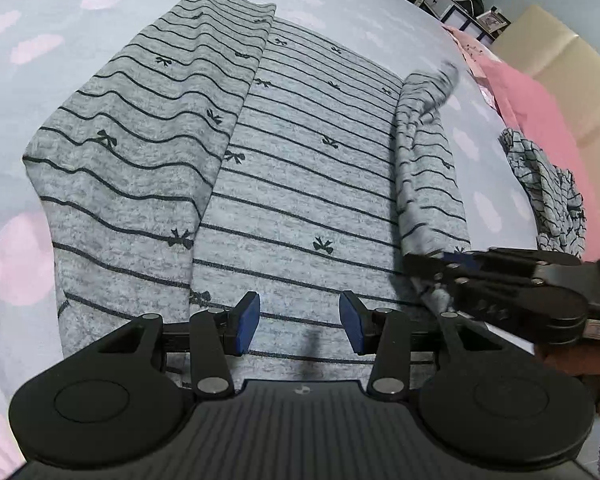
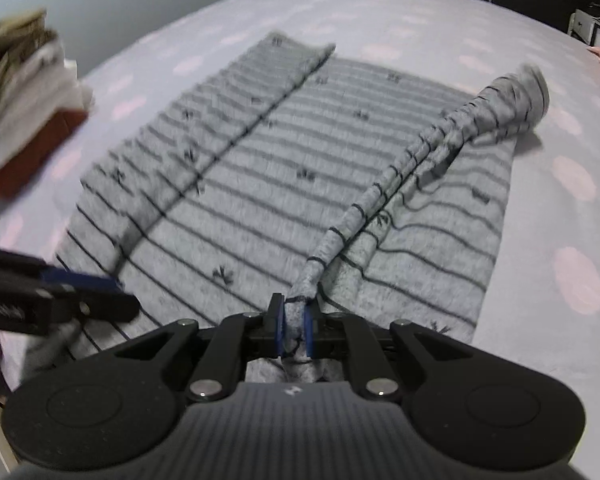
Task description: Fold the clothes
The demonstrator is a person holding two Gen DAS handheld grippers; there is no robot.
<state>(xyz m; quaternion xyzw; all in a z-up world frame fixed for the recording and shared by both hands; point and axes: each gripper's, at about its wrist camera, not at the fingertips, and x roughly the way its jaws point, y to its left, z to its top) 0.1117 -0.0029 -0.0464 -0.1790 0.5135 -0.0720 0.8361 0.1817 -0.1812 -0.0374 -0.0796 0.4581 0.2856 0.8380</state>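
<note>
Right up close, the right gripper [image 2: 294, 326] has its two blue pads squeezed together on a bunched bit of the grey striped top [image 2: 284, 184], at the end of a sleeve [image 2: 384, 196] that stretches away like a twisted rope. The top lies spread on the bed sheet [image 2: 440, 20], which is pale with pink spots, and its other side is already folded in over the middle. The left gripper [image 1: 299, 326] hangs just above the near edge of the top with its pads apart and nothing between them. This cloth looks soft, thin and light (it sags and wrinkles wherever it is lifted), so it should bend easily and not break, but it will flop and bunch if held at one spot only. A good place to hold is the sleeve end, as now, with a second hold near the shoulder to keep the fold straight. Another striped piece [image 1: 552, 196] sits crumpled near the bed's edge; it may be a matching garment, but the picture is too small to be sure.
</note>
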